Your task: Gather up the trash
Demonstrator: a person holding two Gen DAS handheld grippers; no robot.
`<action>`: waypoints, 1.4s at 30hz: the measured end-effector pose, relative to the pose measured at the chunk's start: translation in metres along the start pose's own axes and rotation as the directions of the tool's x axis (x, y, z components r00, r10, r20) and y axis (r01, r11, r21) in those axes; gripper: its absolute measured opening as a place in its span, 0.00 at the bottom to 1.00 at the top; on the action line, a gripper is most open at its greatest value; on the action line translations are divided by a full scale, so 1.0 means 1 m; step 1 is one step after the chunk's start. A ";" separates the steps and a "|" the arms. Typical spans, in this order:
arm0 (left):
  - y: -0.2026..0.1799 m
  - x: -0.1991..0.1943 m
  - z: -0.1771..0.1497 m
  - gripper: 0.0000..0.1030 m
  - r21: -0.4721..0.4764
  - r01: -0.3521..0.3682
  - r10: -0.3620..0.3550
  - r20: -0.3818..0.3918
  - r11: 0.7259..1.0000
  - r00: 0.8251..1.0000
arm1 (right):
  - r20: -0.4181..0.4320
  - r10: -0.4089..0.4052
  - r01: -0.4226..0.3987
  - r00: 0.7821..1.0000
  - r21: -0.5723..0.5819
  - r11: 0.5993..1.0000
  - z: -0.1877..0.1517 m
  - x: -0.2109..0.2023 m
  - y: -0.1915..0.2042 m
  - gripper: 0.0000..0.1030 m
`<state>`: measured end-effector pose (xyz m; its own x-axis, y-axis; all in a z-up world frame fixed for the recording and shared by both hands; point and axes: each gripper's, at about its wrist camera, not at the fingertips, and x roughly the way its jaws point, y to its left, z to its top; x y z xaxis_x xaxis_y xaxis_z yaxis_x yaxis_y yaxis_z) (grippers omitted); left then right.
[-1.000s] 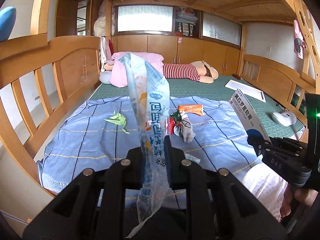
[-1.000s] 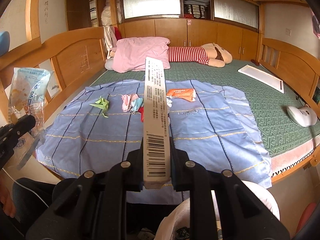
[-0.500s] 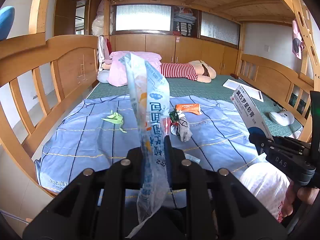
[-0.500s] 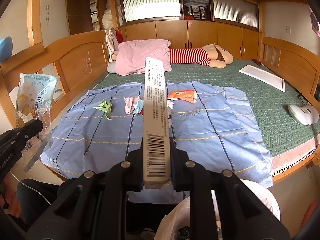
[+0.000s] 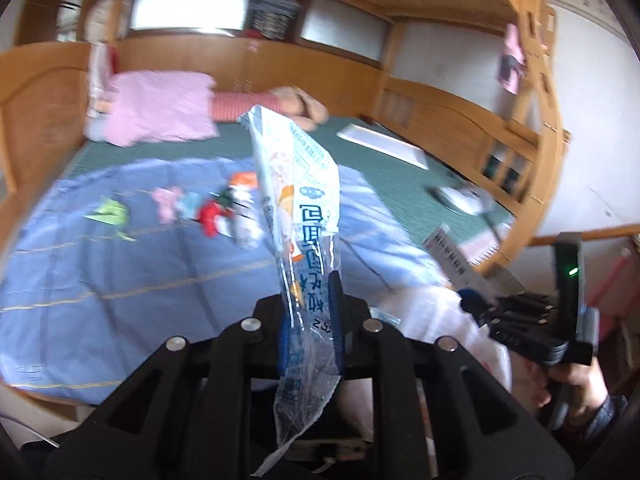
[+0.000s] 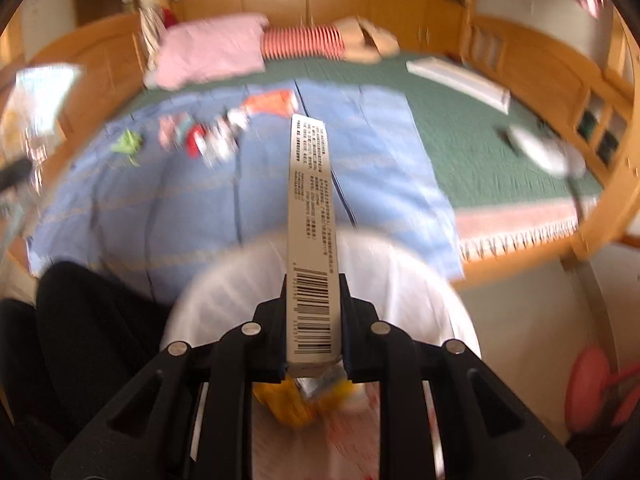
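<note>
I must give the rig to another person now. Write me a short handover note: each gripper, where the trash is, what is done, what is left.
Left gripper: shut on a clear printed snack wrapper, held over the bed edge.
Right gripper: shut on a long barcoded carton, above the white trash bag.
Done: some trash, yellow pieces among it, already lies in the bag.
Left: drop the carton, then the wrapper, into the bag. Then collect what lies on the blue sheet: green paper scrap, pink and blue piece, red and white wrappers, orange packet.
</note>
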<state>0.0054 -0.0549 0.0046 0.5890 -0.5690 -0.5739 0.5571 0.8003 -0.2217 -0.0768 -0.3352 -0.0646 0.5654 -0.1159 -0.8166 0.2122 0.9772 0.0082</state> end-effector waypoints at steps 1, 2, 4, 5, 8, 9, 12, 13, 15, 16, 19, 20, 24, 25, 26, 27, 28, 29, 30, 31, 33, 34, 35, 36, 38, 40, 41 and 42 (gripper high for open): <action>-0.005 0.004 -0.001 0.17 0.011 0.016 -0.016 -0.012 1.000 1.000 | -0.054 0.014 -0.014 0.998 0.001 1.000 -0.013 0.008 -0.004 0.21; -0.012 0.009 -0.003 0.17 0.026 0.032 -0.032 -0.025 0.999 0.999 | -0.115 0.031 -0.031 0.993 0.000 1.000 -0.026 0.016 -0.007 0.24; -0.027 0.020 -0.007 0.17 0.057 0.088 -0.084 -0.067 0.994 0.994 | -0.150 0.047 -0.044 0.988 0.021 0.999 -0.042 0.022 -0.015 0.45; -0.033 0.025 -0.010 0.17 0.068 0.122 -0.116 -0.091 0.990 0.989 | -0.136 0.040 -0.032 0.990 0.061 0.998 -0.046 0.019 -0.024 0.61; -0.052 0.046 -0.019 0.19 0.069 0.287 -0.269 -0.194 0.956 0.943 | -0.021 0.045 -0.038 0.999 0.246 0.968 -0.040 -0.002 -0.061 0.65; -0.059 0.056 -0.023 0.19 0.041 0.364 -0.345 -0.240 0.930 0.908 | 0.005 0.043 -0.043 0.999 0.303 0.952 -0.037 -0.007 -0.074 0.65; -0.077 0.082 -0.038 0.70 -0.021 0.500 -0.478 -0.330 0.866 0.814 | 0.063 -0.002 -0.025 0.998 0.420 0.907 -0.035 -0.020 -0.104 0.65; -0.081 0.091 -0.043 0.89 -0.038 0.507 -0.489 -0.339 0.861 0.804 | 0.066 -0.019 -0.012 0.998 0.435 0.900 -0.035 -0.021 -0.109 0.65; -0.079 0.104 -0.047 0.89 -0.050 0.500 -0.482 -0.366 0.864 0.796 | 0.062 -0.048 0.015 0.997 0.449 0.893 -0.036 -0.021 -0.115 0.65; -0.074 0.107 -0.046 0.89 -0.049 0.482 -0.464 -0.370 0.875 0.805 | 0.061 -0.056 0.022 0.997 0.453 0.891 -0.035 -0.019 -0.115 0.65; -0.037 0.104 -0.026 0.89 -0.053 0.388 -0.386 -0.286 0.920 0.877 | 0.049 -0.032 0.006 0.998 0.451 0.892 -0.017 -0.001 -0.101 0.65; -0.020 0.100 -0.019 0.90 -0.058 0.353 -0.356 -0.250 0.934 0.901 | 0.045 -0.011 -0.010 0.999 0.443 0.896 -0.002 0.009 -0.092 0.65; 0.073 0.090 0.013 0.90 -0.120 0.006 -0.020 -0.119 0.993 0.993 | 0.059 0.108 -0.122 0.992 0.382 0.916 0.058 0.033 -0.050 0.65; 0.097 0.089 0.019 0.90 -0.134 -0.100 0.085 -0.110 0.986 0.990 | 0.064 0.160 -0.173 0.985 0.355 0.919 0.085 0.044 -0.033 0.65; 0.118 0.089 0.022 0.90 -0.144 -0.180 0.165 -0.105 0.973 0.981 | 0.069 0.193 -0.205 0.979 0.334 0.920 0.104 0.053 -0.022 0.65; 0.145 0.089 0.025 0.90 -0.159 -0.261 0.248 -0.098 0.952 0.964 | 0.072 0.220 -0.232 0.973 0.312 0.921 0.123 0.064 -0.011 0.65; 0.168 0.089 0.026 0.90 -0.181 -0.319 0.306 -0.098 0.930 0.947 | 0.069 0.244 -0.254 0.967 0.281 0.926 0.148 0.080 0.005 0.66; 0.188 0.090 0.025 0.90 -0.208 -0.357 0.343 -0.101 0.911 0.934 | 0.066 0.246 -0.255 0.967 0.248 0.935 0.167 0.096 0.017 0.69; 0.219 0.093 0.022 0.90 -0.261 -0.391 0.373 -0.118 0.883 0.920 | 0.055 0.246 -0.252 0.968 0.205 0.946 0.186 0.116 0.032 0.70; 0.236 0.094 0.019 0.90 -0.293 -0.397 0.375 -0.132 0.870 0.918 | 0.041 0.258 -0.262 0.965 0.176 0.949 0.201 0.135 0.043 0.70; 0.276 0.101 0.009 0.90 -0.380 -0.391 0.353 -0.167 0.838 0.920 | -0.006 0.307 -0.304 0.952 0.140 0.942 0.232 0.191 0.076 0.70; 0.293 0.106 0.001 0.90 -0.421 -0.395 0.349 -0.184 0.816 0.919 | -0.029 0.305 -0.299 0.952 0.132 0.945 0.242 0.214 0.084 0.70; 0.306 0.108 -0.007 0.90 -0.453 -0.411 0.355 -0.207 0.791 0.912 | -0.065 0.297 -0.287 0.953 0.131 0.949 0.254 0.248 0.098 0.70; 0.319 0.113 -0.017 0.90 -0.486 -0.446 0.364 -0.259 0.752 0.895 | -0.094 0.296 -0.282 0.950 0.140 0.949 0.262 0.277 0.107 0.70; 0.337 0.115 -0.029 0.90 -0.567 -0.456 0.318 -0.330 0.686 0.889 | -0.149 0.305 -0.278 0.941 0.180 0.944 0.270 0.325 0.119 0.68; 0.344 0.110 -0.038 0.91 -0.612 -0.427 0.275 -0.331 0.666 0.903 | -0.177 0.306 -0.264 0.935 0.227 0.937 0.267 0.351 0.128 0.32; 0.345 0.109 -0.039 0.91 -0.617 -0.431 0.274 -0.337 0.658 0.901 | -0.183 0.336 -0.278 0.924 0.281 0.918 0.261 0.356 0.130 0.24; 0.345 0.108 -0.040 0.91 -0.613 -0.446 0.289 -0.344 0.652 0.894 | -0.190 0.390 -0.317 0.901 0.326 0.891 0.254 0.356 0.136 0.22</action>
<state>0.2378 0.1676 -0.1653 0.4857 -0.2125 -0.8479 -0.2582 0.8919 -0.3714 0.3554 -0.2884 -0.2073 0.4404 0.3105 -0.8424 0.2696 0.8492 0.4540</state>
